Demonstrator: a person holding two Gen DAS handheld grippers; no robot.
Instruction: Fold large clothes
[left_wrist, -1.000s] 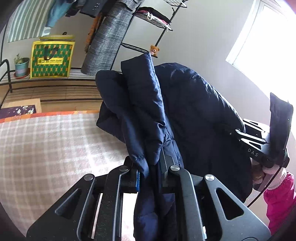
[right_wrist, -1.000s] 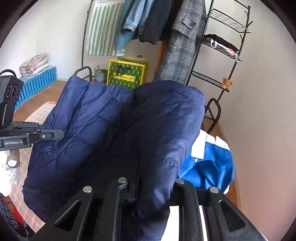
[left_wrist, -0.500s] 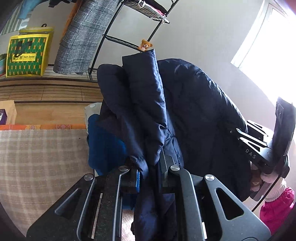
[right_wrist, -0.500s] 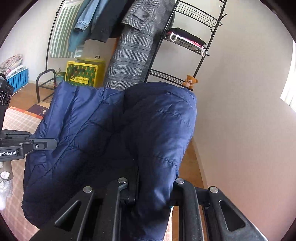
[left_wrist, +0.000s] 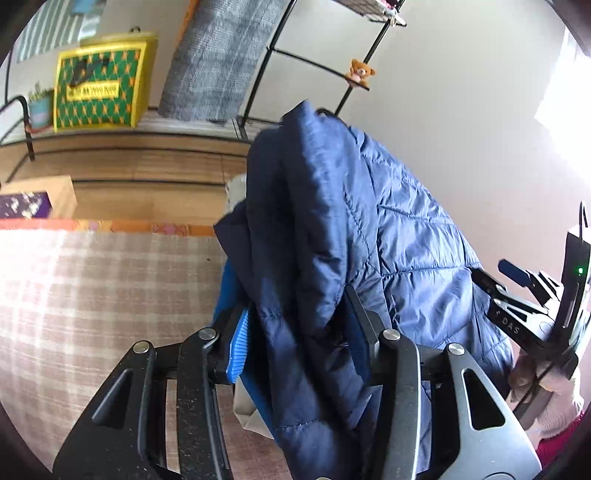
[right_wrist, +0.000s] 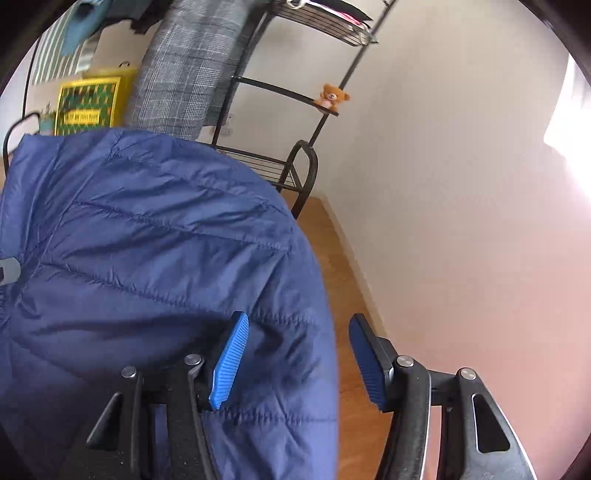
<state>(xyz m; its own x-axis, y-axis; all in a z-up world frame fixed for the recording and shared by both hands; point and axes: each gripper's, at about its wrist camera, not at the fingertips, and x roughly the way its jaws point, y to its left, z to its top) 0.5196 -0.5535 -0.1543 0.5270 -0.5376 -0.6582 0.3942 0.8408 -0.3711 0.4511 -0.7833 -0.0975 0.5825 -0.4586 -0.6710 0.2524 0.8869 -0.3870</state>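
**Jacket let go over the pile**

Above the plaid mat (left_wrist: 92, 295), the navy puffer jacket (left_wrist: 332, 240) hung between both grippers. The left gripper (left_wrist: 295, 339) and right gripper (right_wrist: 299, 354) had just been opening, jaws released. Best withdrawn slowly, so the folds would settle undisturbed.

Window glare, fisheye warp, slight blur

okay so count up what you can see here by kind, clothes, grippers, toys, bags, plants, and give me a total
Clothes: 2, the navy puffer jacket and the grey plaid coat
Grippers: 2, left gripper, right gripper
Toys: 1, the teddy bear
Bags: 1, the yellow-green bag
Plants: 1, the potted plant
Total: 7
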